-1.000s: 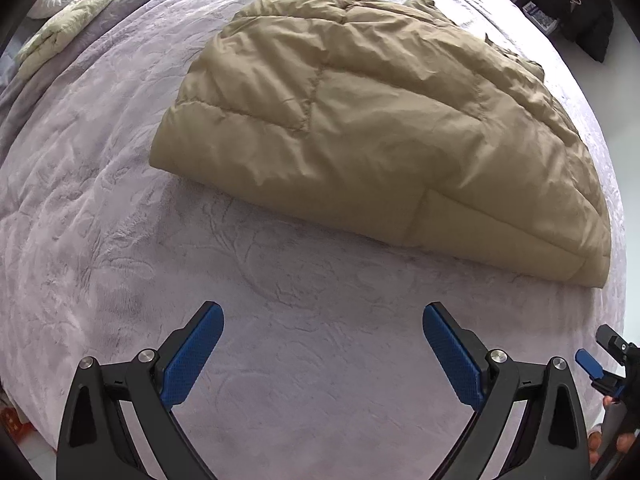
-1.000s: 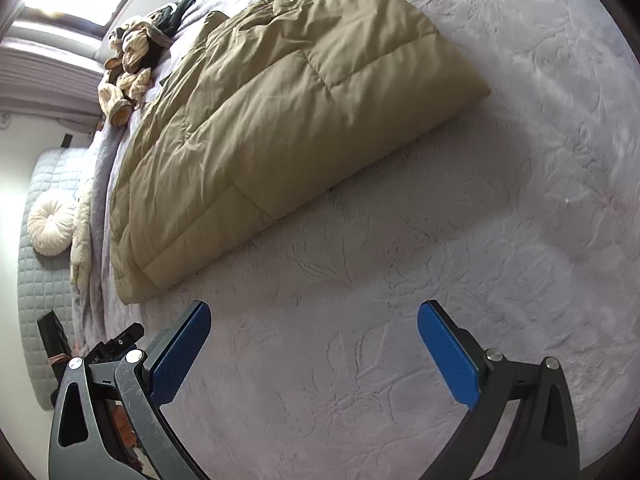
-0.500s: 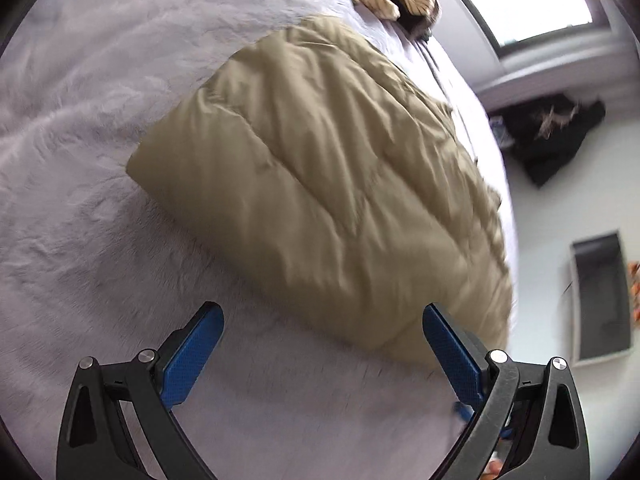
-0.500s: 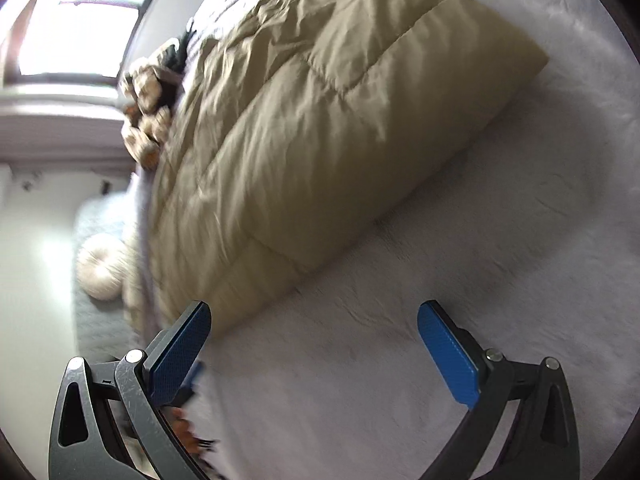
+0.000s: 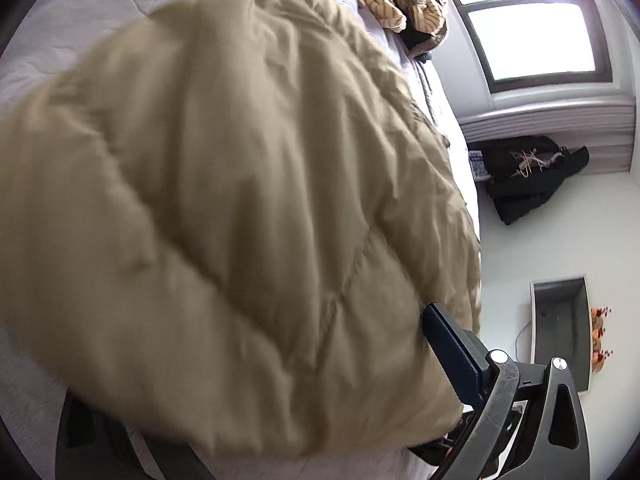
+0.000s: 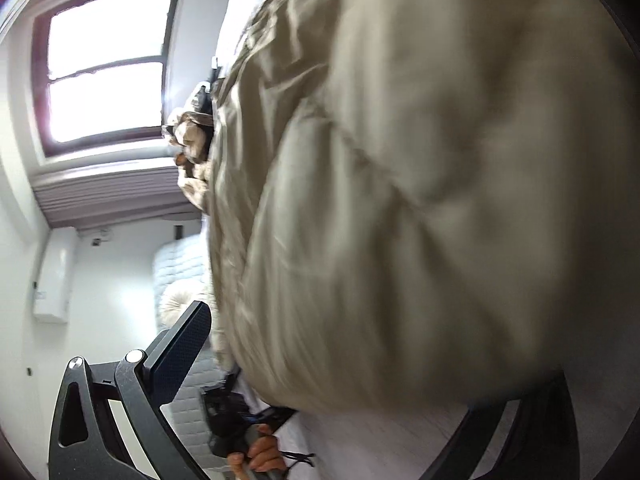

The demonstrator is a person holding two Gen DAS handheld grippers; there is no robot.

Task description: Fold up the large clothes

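Straddling the near edge of the folded beige quilted coat [image 5: 248, 216] on the bed [image 5: 80, 40], both the left gripper [image 5: 280, 412] and right gripper [image 6: 372, 364] have fingers spread wide.

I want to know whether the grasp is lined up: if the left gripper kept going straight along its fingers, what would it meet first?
The folded beige puffer coat. Its padded edge already sits between the left gripper's open fingers, covering one of them, so it probably meets coat at once.

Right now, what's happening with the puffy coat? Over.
Left gripper open, straddling the tan down coat. Right gripper open, same coat between its fingers. Coat folded on the bed. Nothing blocking.
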